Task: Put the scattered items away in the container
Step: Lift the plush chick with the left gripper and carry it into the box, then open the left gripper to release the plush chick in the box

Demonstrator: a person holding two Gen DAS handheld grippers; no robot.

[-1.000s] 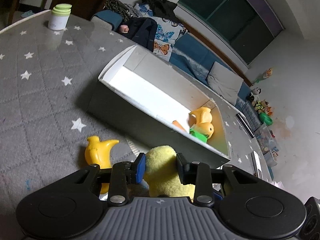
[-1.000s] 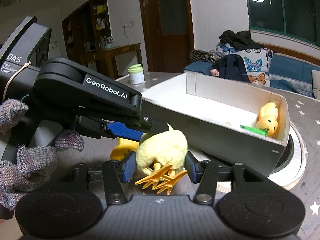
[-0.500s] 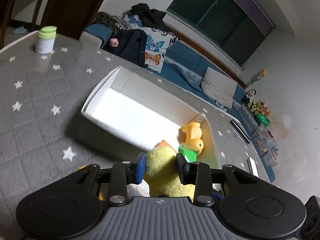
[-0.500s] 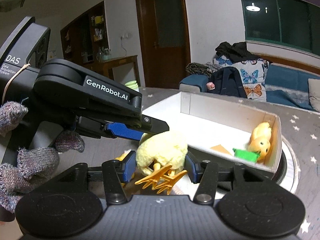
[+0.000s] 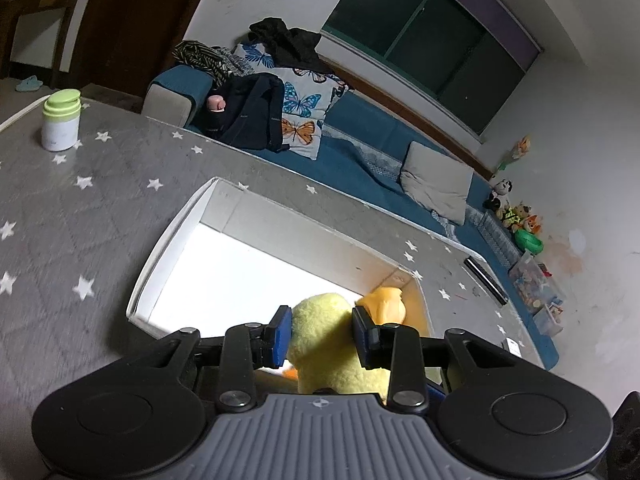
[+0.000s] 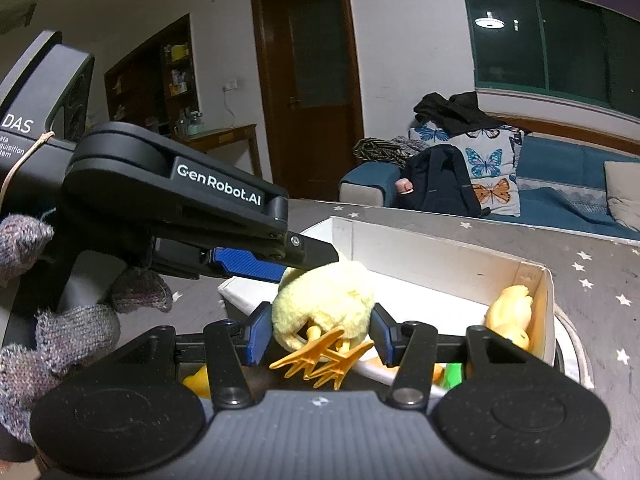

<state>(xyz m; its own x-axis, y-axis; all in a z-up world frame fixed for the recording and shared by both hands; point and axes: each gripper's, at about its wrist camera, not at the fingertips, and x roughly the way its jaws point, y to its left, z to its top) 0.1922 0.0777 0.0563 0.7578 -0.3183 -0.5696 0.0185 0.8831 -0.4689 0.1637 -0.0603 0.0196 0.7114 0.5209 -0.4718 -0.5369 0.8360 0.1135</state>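
Observation:
Both grippers hold one yellow plush duck [image 5: 328,336] with orange feet [image 6: 320,360]. My left gripper [image 5: 320,334] is shut on its upper part; my right gripper [image 6: 318,332] is shut on its lower body [image 6: 324,300]. The duck hangs over the near edge of the white open box [image 5: 172,236], which also shows in the right wrist view [image 6: 440,248]. A yellow rubber duck [image 6: 510,314] lies in the box's right end, with a green piece [image 6: 454,372] beside it. The left gripper's body [image 6: 180,200] crosses the right wrist view.
A white jar with a green lid [image 5: 62,120] stands at the far left of the grey star-patterned table [image 5: 60,220]. A yellow toy [image 6: 196,384] lies on the table below the right gripper. A blue sofa [image 5: 360,152] stands behind the table.
Both grippers have lifted the plush duck and carried it forward, from beside the box to over its near edge. The yellow toy on the table has dropped out of the left wrist view.

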